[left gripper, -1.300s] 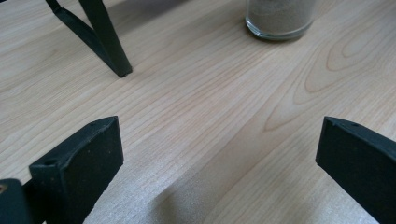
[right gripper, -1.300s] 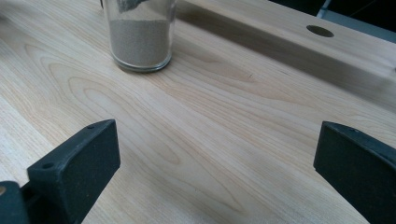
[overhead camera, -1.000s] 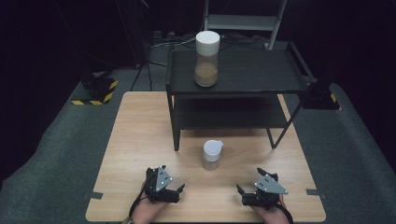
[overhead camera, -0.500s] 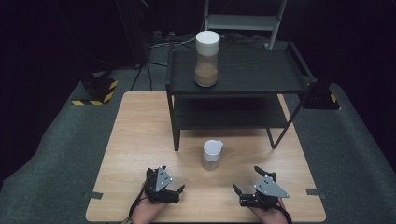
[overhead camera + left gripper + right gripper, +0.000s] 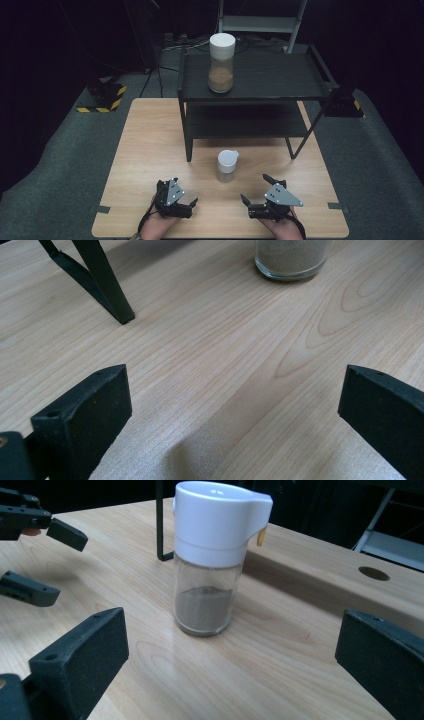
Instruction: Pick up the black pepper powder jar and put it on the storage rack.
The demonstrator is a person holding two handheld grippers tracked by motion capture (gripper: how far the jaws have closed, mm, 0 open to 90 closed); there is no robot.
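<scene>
Wooden boards make up the table (image 5: 150,150) we work on, and our two claws sit low at its near edge. Our left gripper (image 5: 181,205) is near the left side, its jaws spread wide with nothing between them. Our right gripper (image 5: 256,192) is near the right side, and its jaws are wide open too, holding nothing. We see the small shaker (image 5: 227,166) standing upright on the table between our two claws and a bit farther away, touching neither. It has clear glass sides, a white lid with a spout, and some brown powder at the bottom. In the right gripper view the small shaker (image 5: 215,560) stands straight ahead of our open jaws. Behind it stands a black shelf rack (image 5: 300,92), and on its top level, at the far left, stands a tall jar (image 5: 221,62) with a white lid.
</scene>
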